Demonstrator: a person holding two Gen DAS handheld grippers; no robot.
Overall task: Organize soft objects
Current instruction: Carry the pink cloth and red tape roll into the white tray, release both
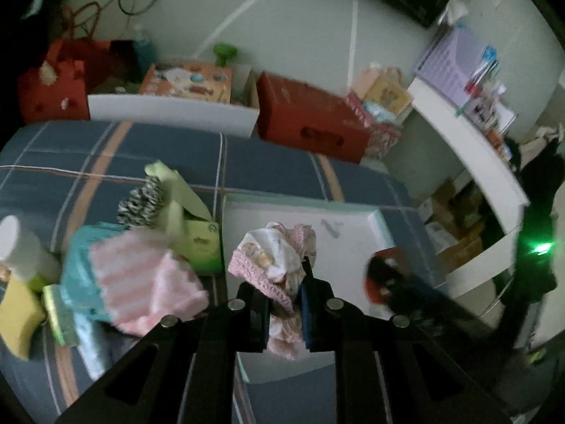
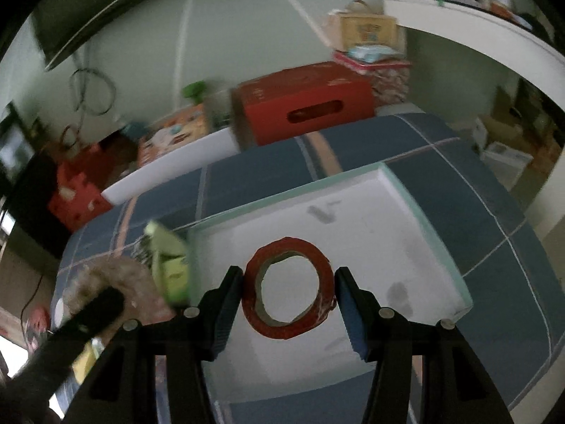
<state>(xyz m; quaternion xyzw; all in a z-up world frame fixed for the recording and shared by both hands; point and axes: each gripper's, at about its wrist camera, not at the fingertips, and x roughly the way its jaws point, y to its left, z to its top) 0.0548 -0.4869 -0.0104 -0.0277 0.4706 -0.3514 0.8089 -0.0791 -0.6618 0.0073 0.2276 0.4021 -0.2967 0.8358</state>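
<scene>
Gripping a bundle of pink knitted cloth (image 1: 279, 282), the left gripper (image 1: 282, 314) has its jaws closed narrowly on it above the white tray (image 1: 346, 243). The right gripper (image 2: 289, 309) clamps a red tape roll (image 2: 287, 288) over that tray, jaws wide. Left of the tray lie a pink striped cloth (image 1: 141, 279) and green bag (image 1: 190, 222). Beyond the tray stands a red box (image 1: 310, 116).

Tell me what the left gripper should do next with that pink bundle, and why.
Probably lower the pink knitted bundle into the white tray and open. The left gripper holds it pinched above the tray floor, while the right gripper holds the red tape roll over the same tray.
</scene>
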